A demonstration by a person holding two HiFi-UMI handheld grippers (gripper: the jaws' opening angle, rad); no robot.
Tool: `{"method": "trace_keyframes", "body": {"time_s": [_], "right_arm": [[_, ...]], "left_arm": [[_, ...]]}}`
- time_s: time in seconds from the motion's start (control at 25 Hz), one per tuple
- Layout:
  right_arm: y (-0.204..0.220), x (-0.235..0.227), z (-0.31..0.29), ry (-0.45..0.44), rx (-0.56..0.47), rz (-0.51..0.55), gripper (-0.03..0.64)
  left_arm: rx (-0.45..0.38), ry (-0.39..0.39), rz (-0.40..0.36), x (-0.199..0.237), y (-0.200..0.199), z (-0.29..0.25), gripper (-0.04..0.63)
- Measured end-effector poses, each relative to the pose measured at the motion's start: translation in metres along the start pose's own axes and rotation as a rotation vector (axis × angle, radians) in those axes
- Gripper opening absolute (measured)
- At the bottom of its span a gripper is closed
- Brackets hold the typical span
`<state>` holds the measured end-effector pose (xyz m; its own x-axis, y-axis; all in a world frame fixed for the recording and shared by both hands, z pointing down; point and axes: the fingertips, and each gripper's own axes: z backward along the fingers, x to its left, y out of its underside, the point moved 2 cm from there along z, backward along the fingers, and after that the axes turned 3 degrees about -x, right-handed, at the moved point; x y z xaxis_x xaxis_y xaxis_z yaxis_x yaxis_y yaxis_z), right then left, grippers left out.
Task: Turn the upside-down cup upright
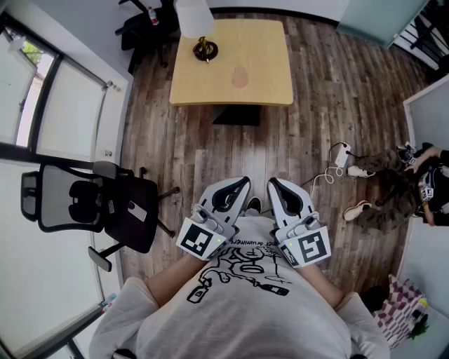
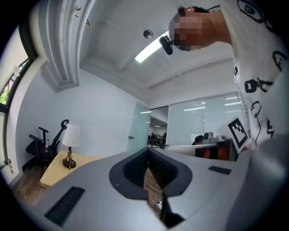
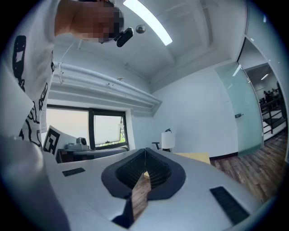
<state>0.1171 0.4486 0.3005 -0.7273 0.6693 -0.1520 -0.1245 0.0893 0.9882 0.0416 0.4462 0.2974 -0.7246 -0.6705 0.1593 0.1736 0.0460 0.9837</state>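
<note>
A small pinkish cup stands on the light wooden table far ahead of me; I cannot tell from here which way up it is. Both grippers are held close to my chest, well short of the table. My left gripper and my right gripper lie side by side, level, jaws shut with nothing between them. In the left gripper view the shut jaws point toward the table. The right gripper view shows its shut jaws and the table beyond. The cup is hidden in both gripper views.
A white-shaded lamp stands on the table's far left part. A black office chair sits by the glass wall at the left. A person sits on the floor at the right, near a white power strip. Wooden floor lies between me and the table.
</note>
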Motion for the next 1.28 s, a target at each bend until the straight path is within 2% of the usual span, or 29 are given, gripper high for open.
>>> {"method": "trace_keyframes", "body": {"time_s": [0.4, 0.64, 0.88, 1.28], "right_arm": [[0.006, -0.002, 0.015, -0.012, 0.017, 0.005, 0.025], [0.006, -0.005, 0.009, -0.032, 0.011, -0.018, 0.026], [0.01, -0.011, -0.016, -0.051, 0.027, -0.04, 0.026], [0.003, -0.069, -0.104, -0.007, 0.02, 0.005, 0.026]], "left_arm": [[0.011, -0.002, 0.001, -0.019, 0.007, -0.002, 0.009], [0.009, -0.032, -0.002, -0.011, 0.005, -0.001, 0.009], [0.001, -0.051, -0.007, 0.019, 0.003, -0.013, 0.009], [-0.034, 0.003, -0.018, 0.104, -0.009, -0.084, 0.009]]}}
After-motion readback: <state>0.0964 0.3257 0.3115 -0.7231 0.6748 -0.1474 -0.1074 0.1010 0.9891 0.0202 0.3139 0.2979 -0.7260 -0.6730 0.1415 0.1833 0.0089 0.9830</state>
